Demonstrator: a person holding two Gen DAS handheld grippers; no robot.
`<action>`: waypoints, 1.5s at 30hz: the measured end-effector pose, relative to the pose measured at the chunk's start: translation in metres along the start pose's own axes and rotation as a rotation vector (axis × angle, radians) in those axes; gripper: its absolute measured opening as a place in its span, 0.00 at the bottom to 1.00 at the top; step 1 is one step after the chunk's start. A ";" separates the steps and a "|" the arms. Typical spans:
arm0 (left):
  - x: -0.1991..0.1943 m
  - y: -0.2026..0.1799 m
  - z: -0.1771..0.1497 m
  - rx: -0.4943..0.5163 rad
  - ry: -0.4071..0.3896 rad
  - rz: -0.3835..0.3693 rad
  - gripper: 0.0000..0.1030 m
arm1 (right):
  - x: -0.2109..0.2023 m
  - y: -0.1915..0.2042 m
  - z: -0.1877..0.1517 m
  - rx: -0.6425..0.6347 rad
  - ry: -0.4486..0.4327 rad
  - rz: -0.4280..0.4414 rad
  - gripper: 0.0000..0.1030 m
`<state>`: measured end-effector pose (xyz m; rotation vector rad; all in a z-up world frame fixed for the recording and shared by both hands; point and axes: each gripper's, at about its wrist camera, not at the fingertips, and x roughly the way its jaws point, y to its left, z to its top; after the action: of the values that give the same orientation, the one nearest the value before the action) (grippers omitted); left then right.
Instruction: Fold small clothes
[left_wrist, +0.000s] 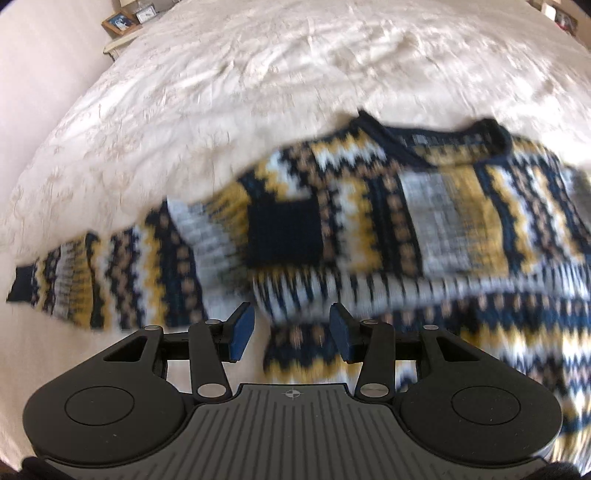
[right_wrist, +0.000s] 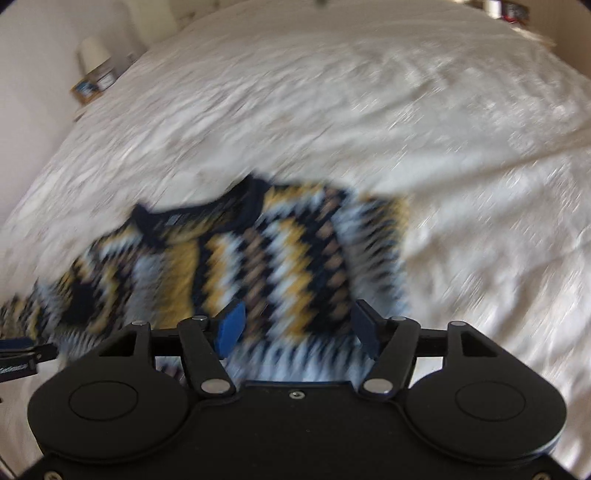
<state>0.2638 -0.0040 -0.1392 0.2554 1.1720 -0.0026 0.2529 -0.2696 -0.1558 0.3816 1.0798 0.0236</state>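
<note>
A small knitted sweater (left_wrist: 388, 221) in navy, yellow, white and tan lies on a cream bedspread (left_wrist: 221, 92). Its left sleeve (left_wrist: 92, 280) stretches out to the left, and its navy collar (left_wrist: 436, 136) points away from me. My left gripper (left_wrist: 291, 334) is open and empty, just above the sweater's lower left part. In the right wrist view the sweater (right_wrist: 240, 266) lies in front of my right gripper (right_wrist: 297, 328), which is open and empty over its near edge. The left gripper's fingers (right_wrist: 18, 347) show at the left edge. Both views are blurred.
The bedspread (right_wrist: 406, 129) fills most of both views. A bedside table with picture frames (left_wrist: 122, 22) stands at the far left. A white lamp (right_wrist: 92, 55) and a small frame sit at the far left in the right wrist view.
</note>
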 end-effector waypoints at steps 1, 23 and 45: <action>-0.001 -0.002 -0.008 0.005 0.009 -0.001 0.43 | 0.001 0.005 -0.009 -0.010 0.016 0.014 0.66; 0.015 0.019 -0.125 -0.088 0.083 0.002 0.43 | -0.019 -0.053 -0.125 0.098 0.222 0.055 0.68; -0.004 0.052 -0.136 -0.120 0.043 -0.219 0.06 | -0.044 -0.060 -0.125 0.070 0.238 0.132 0.15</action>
<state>0.1455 0.0732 -0.1751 0.0206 1.2333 -0.1188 0.1140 -0.2979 -0.1886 0.5222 1.2910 0.1523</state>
